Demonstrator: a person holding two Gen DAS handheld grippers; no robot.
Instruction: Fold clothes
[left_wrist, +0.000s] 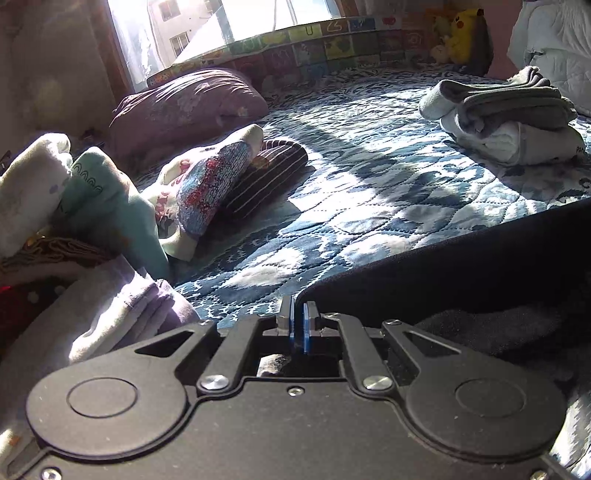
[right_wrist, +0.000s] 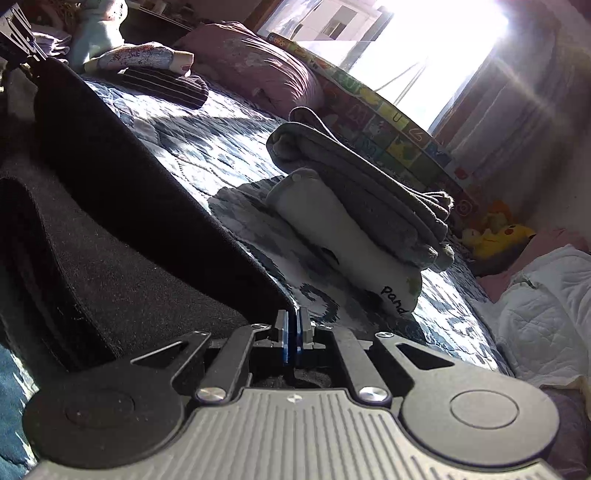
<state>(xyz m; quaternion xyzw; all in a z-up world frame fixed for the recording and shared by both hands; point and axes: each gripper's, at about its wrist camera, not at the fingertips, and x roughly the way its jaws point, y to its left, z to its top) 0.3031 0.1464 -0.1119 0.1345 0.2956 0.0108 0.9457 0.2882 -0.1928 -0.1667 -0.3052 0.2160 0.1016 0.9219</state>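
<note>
On quilted blue bedspread (left_wrist: 332, 192), both jaws pinched shut on fuzzy black garment (left_wrist: 461, 251), folded grey stack (right_wrist: 354, 206) nearby

Ahead of my left tongs (left_wrist: 298, 321) the bed (left_wrist: 351, 177) lies open through the middle, a bare lane of quilt running toward the far wall. The left side is crowded: a loose pile of clothes (left_wrist: 92, 206) near me, then a striped roll (left_wrist: 269, 173) and a purple pillow (left_wrist: 184, 107) beyond. On the right, the folded stack (left_wrist: 506, 118) blocks the way. The black garment (right_wrist: 122, 206) rises as a wall left of my right tongs (right_wrist: 293, 332); between it and the stack (right_wrist: 354, 229) only a narrow strip of quilt remains.
</note>
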